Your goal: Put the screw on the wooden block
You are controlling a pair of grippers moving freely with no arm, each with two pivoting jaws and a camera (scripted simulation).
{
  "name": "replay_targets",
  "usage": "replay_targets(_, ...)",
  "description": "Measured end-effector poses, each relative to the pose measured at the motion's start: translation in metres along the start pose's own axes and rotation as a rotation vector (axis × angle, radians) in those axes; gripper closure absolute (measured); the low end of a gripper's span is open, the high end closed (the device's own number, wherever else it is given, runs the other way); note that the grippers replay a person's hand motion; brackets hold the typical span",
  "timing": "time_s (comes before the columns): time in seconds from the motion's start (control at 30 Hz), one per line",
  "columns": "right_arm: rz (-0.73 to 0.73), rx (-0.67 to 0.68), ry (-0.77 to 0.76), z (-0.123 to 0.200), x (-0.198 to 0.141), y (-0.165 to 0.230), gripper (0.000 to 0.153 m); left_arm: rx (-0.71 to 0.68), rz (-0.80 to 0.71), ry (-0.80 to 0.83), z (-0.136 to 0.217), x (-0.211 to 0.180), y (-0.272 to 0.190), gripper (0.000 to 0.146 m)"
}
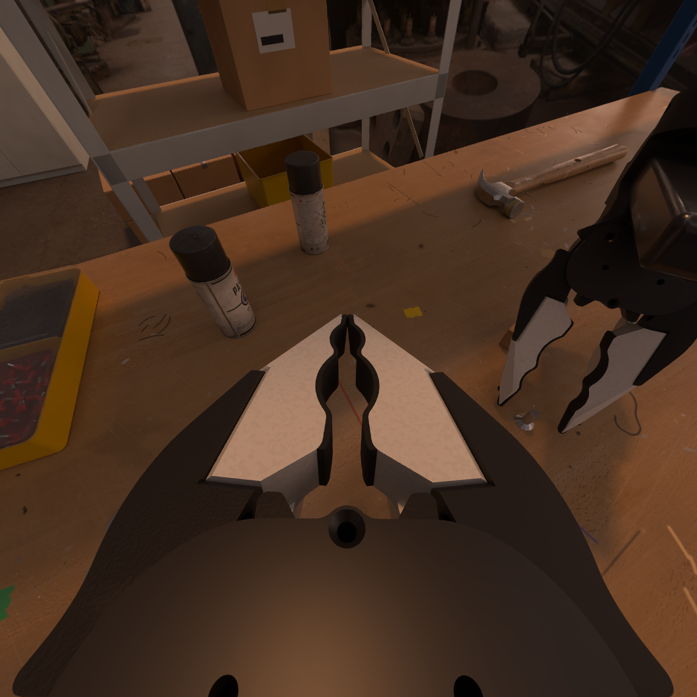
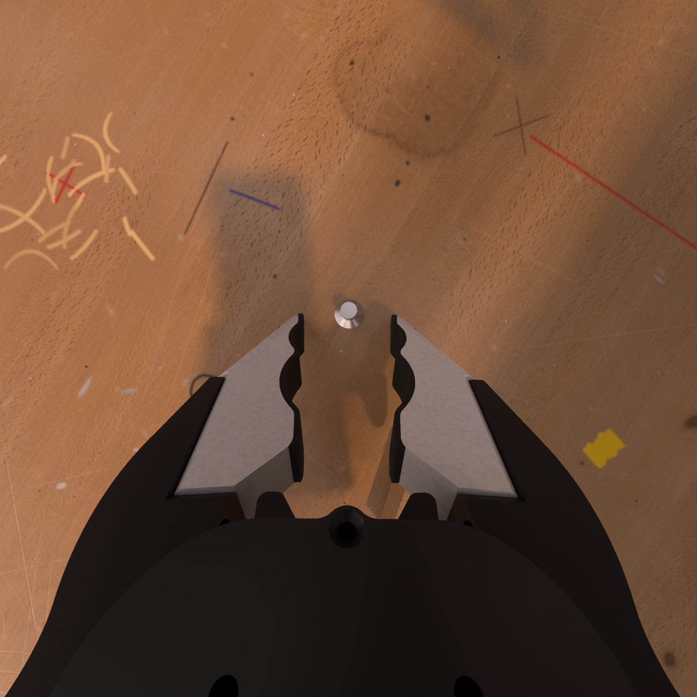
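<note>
A small silver screw (image 2: 349, 313) stands on its head on the wooden workbench (image 2: 415, 234), shaft pointing up. My right gripper (image 2: 347, 327) is open, points straight down, and its two fingertips flank the screw just above the bench without touching it. In the left wrist view the screw (image 1: 526, 420) sits between the right gripper's (image 1: 531, 413) spread fingers. A pale corner of what looks like the wooden block (image 1: 505, 339) peeks out behind that gripper; most of it is hidden. My left gripper (image 1: 347, 320) is shut and empty, hovering over the bench left of the screw.
Two spray cans (image 1: 217, 279) (image 1: 307, 203) stand ahead of the left gripper. A hammer (image 1: 547, 177) lies at the far right near the bench's back edge. A yellow bin of red parts (image 1: 41, 369) is at the left. A shelf holding a cardboard box (image 1: 275, 52) stands behind.
</note>
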State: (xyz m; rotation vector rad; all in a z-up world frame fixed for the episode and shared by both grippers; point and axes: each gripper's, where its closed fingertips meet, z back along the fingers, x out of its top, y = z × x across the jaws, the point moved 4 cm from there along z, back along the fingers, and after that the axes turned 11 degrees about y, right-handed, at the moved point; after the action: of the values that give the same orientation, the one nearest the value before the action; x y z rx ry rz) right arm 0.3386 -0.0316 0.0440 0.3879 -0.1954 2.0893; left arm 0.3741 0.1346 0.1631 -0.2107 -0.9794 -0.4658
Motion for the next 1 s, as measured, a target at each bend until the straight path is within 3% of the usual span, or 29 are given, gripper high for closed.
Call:
replay_targets(0.43,0.023,-0.018,-0.002,-0.002,0.003,-0.001,0.144,-0.001,-0.001,0.001,0.000,0.000,0.000,0.146)
replay_targets(0.7,0.054,-0.023,0.006,-0.001,0.005,0.001,0.145,-0.002,-0.002,-0.001,0.000,0.000,0.000,0.146)
replay_targets(1.0,0.075,-0.054,-0.234,0.042,0.021,0.001,0.145,-0.004,0.002,-0.004,0.001,0.000,0.000,0.146)
